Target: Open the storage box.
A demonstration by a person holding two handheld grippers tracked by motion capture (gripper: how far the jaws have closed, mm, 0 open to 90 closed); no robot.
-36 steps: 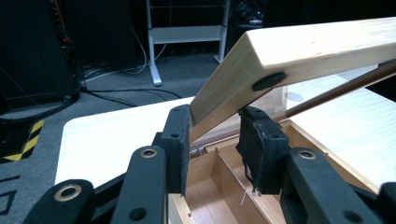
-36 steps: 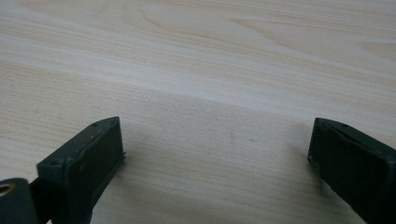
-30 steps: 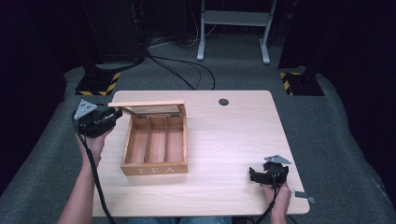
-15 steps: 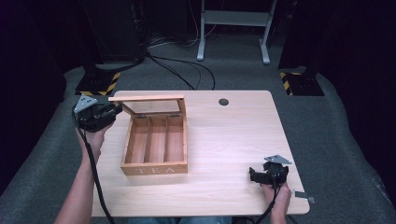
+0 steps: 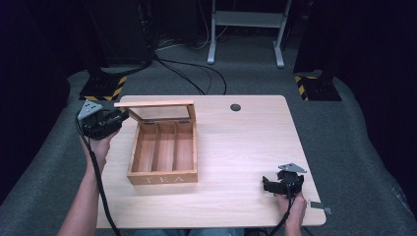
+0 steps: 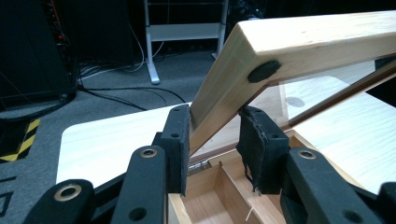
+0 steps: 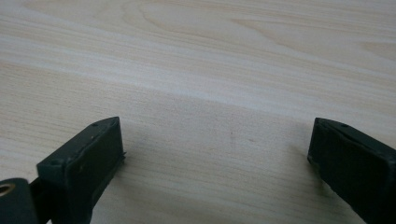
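Clamping the corner of the raised lid (image 6: 299, 44), the left gripper (image 5: 109, 121) is seen just left of the wooden tea box (image 5: 164, 153), with its jaws pressed on the lid's wooden frame from both sides. The lid is held tilted up over the box's far edge, its glass pane showing. Three bare compartments are seen inside the box, which stands on the table (image 5: 246, 142). Well to the right of the box, near the table's front edge, the right gripper (image 5: 281, 183) is rested with jaws spread apart over bare wood.
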